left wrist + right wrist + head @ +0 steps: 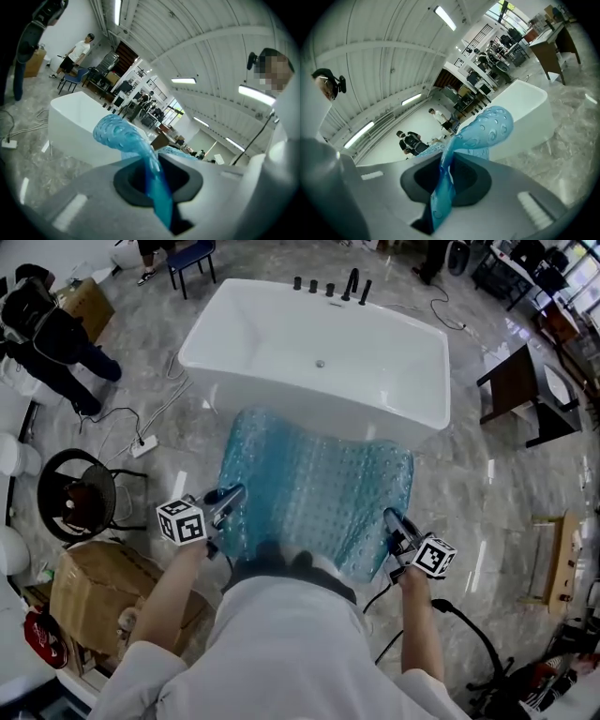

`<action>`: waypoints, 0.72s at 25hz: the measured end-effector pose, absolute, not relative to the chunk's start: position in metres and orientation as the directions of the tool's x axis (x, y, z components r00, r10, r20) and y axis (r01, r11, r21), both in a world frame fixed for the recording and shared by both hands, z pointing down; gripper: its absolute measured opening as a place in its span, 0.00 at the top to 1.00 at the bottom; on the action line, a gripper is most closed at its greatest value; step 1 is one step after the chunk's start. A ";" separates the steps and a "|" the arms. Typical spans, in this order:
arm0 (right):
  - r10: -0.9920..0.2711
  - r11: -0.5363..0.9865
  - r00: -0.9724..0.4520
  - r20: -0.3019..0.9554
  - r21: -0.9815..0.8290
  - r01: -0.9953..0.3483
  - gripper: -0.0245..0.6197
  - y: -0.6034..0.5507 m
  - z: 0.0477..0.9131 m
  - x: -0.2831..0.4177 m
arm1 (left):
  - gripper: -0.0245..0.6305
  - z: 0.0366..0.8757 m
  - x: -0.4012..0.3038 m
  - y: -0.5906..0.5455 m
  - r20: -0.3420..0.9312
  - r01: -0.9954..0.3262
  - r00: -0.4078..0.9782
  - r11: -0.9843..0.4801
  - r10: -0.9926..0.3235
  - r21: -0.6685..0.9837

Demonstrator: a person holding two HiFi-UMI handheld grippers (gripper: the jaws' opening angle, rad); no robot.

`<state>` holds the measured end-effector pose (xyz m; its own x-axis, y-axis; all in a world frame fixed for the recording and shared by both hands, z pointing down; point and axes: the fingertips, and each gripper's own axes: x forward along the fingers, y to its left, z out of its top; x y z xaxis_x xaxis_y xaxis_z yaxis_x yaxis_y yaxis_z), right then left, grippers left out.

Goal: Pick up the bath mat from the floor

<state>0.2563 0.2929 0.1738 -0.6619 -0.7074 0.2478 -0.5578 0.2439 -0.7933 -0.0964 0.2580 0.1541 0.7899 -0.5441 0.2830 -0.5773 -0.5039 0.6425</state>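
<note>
A translucent blue bath mat (314, 491) with round bumps hangs spread out between my two grippers, in front of the white bathtub (319, 352). My left gripper (223, 503) is shut on the mat's left near corner, and my right gripper (397, 527) is shut on its right near corner. In the left gripper view the mat's edge (150, 168) runs pinched between the jaws and curls up to the left. The right gripper view shows the blue mat (443, 187) clamped the same way, its corner flopping up to the right. The mat's far edge sags near the tub's side.
A cardboard box (98, 592) and a round black stool (80, 493) stand at my left. A person in black (47, 334) crouches at the far left beside cables (141, 427) and a power strip. A dark wooden side table (520, 390) stands right of the tub.
</note>
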 end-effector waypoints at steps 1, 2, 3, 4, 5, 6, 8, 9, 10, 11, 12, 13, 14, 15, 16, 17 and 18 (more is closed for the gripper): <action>-0.703 0.249 -0.673 0.228 -0.808 -0.534 0.90 0.301 0.171 0.260 | 0.92 0.151 -0.092 0.268 0.278 -0.574 0.790 -0.501 -0.546 0.647; -0.700 0.257 -0.685 0.203 -0.823 -0.507 0.90 0.309 0.165 0.262 | 0.92 0.148 -0.089 0.278 0.275 -0.572 0.791 -0.500 -0.547 0.651; -0.696 0.270 -0.696 0.175 -0.835 -0.480 0.90 0.317 0.158 0.261 | 0.91 0.144 -0.088 0.288 0.272 -0.570 0.791 -0.500 -0.547 0.652; -0.691 0.290 -0.707 0.150 -0.839 -0.460 0.90 0.324 0.150 0.258 | 0.91 0.141 -0.088 0.298 0.269 -0.568 0.793 -0.503 -0.547 0.652; -0.684 0.309 -0.717 0.134 -0.837 -0.451 0.90 0.331 0.143 0.255 | 0.91 0.137 -0.088 0.307 0.264 -0.564 0.796 -0.507 -0.545 0.652; -0.679 0.321 -0.723 0.127 -0.834 -0.448 0.90 0.338 0.139 0.251 | 0.91 0.132 -0.090 0.316 0.257 -0.558 0.799 -0.511 -0.543 0.654; -0.675 0.332 -0.726 0.127 -0.828 -0.453 0.90 0.353 0.133 0.243 | 0.91 0.123 -0.094 0.332 0.241 -0.545 0.806 -0.518 -0.541 0.659; -0.676 0.339 -0.726 0.123 -0.823 -0.456 0.90 0.359 0.129 0.238 | 0.91 0.118 -0.098 0.338 0.236 -0.542 0.808 -0.522 -0.540 0.658; -0.679 0.348 -0.724 0.118 -0.818 -0.459 0.90 0.364 0.124 0.234 | 0.91 0.113 -0.101 0.344 0.234 -0.542 0.808 -0.526 -0.540 0.655; -0.684 0.354 -0.721 0.111 -0.813 -0.461 0.89 0.369 0.120 0.230 | 0.91 0.109 -0.104 0.349 0.235 -0.544 0.808 -0.531 -0.541 0.650; -0.692 0.358 -0.715 0.103 -0.810 -0.463 0.89 0.372 0.116 0.227 | 0.91 0.105 -0.106 0.353 0.235 -0.546 0.807 -0.535 -0.541 0.645; -0.700 0.361 -0.708 0.095 -0.808 -0.465 0.89 0.375 0.112 0.225 | 0.91 0.102 -0.109 0.355 0.235 -0.548 0.807 -0.538 -0.542 0.640; -0.709 0.362 -0.700 0.088 -0.806 -0.468 0.89 0.377 0.109 0.223 | 0.91 0.098 -0.111 0.357 0.234 -0.549 0.807 -0.542 -0.543 0.635; -0.718 0.361 -0.691 0.083 -0.804 -0.471 0.89 0.379 0.107 0.220 | 0.91 0.095 -0.113 0.359 0.232 -0.550 0.807 -0.547 -0.544 0.631; -0.727 0.360 -0.682 0.077 -0.803 -0.474 0.89 0.381 0.105 0.218 | 0.91 0.092 -0.115 0.360 0.230 -0.550 0.808 -0.552 -0.543 0.627; -0.736 0.359 -0.673 0.071 -0.803 -0.476 0.90 0.382 0.103 0.215 | 0.91 0.090 -0.118 0.361 0.226 -0.548 0.809 -0.557 -0.542 0.624; -0.744 0.358 -0.665 0.064 -0.802 -0.478 0.90 0.383 0.101 0.212 | 0.91 0.088 -0.121 0.361 0.221 -0.545 0.811 -0.562 -0.541 0.623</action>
